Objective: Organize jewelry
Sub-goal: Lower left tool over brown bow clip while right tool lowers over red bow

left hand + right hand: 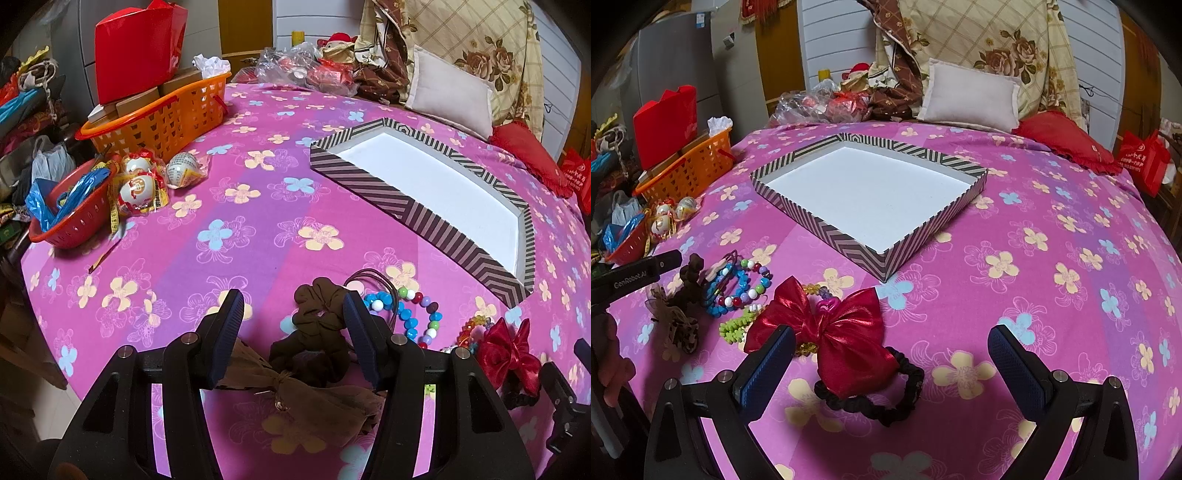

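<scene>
A striped tray (pixel 827 225) with a white inside lies on the pink flowered cloth; it also shows in the left wrist view (pixel 424 206). My left gripper (pixel 293 306) is open, with a brown scrunchie (pixel 317 321) between its fingers and a brown gauze bow (pixel 314 402) beneath. A beaded bracelet (pixel 417 317) lies just right of it. My right gripper (pixel 892 343) is open over a red bow (pixel 831 332) on a black scrunchie (pixel 882 406). A green hair clip (pixel 737 326) and bead bracelets (pixel 746 284) lie to its left.
An orange basket (pixel 162 118) with boxes, a red colander (pixel 70 221) and wrapped eggs (pixel 140 188) stand at the left. Pillows (pixel 971 96) and plastic bags (pixel 812 103) lie at the back. A red cushion (pixel 1067 140) sits at back right.
</scene>
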Tool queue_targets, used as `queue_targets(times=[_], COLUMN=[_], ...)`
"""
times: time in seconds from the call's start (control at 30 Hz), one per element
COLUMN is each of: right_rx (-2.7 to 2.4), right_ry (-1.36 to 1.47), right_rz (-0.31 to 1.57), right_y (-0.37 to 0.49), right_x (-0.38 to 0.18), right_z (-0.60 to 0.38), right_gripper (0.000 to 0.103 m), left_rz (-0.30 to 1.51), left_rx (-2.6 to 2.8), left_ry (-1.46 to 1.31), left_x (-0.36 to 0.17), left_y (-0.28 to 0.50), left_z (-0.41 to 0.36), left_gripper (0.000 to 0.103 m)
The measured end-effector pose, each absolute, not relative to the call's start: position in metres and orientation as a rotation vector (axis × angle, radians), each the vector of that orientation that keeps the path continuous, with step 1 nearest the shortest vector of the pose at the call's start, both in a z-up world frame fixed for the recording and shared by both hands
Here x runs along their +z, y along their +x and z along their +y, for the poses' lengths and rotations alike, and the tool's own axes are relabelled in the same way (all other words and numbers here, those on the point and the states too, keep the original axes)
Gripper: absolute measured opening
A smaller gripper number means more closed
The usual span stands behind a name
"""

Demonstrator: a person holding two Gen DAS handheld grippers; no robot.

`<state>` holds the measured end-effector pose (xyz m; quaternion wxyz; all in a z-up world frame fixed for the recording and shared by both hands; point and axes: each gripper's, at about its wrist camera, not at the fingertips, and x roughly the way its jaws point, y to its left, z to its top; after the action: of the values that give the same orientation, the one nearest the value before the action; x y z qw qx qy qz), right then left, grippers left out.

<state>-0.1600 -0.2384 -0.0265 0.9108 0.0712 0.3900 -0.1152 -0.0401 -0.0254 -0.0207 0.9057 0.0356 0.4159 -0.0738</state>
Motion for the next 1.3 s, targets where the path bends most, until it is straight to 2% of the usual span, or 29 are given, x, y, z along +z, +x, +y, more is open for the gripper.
queue_targets(times=[0.3, 0.4, 1.3], right_rx=[-0.239, -0.236, -0.283], right_ry=[0.143, 0.142, 0.056], right_rz=[0.813, 0.814, 0.818], right_y=[-0.160, -0.160, -0.159], right_x=[-0.027, -0.027, -0.024], right_z=[-0.243, -0.244, -0.234], right_gripper=[0.103, 0.103, 0.103], left_rz=[0.877, 0.884, 0.923], left_rx=[-0.151, -0.150, -0.119], left_ry=[0.020, -0.014, -0.052], left_x=[-0.018, -0.018, -0.024], left_y=[-0.036, -0.035, -0.026], left_z=[-0.008, 0.004, 0.024], left_gripper=[0.057, 0.064, 0.064])
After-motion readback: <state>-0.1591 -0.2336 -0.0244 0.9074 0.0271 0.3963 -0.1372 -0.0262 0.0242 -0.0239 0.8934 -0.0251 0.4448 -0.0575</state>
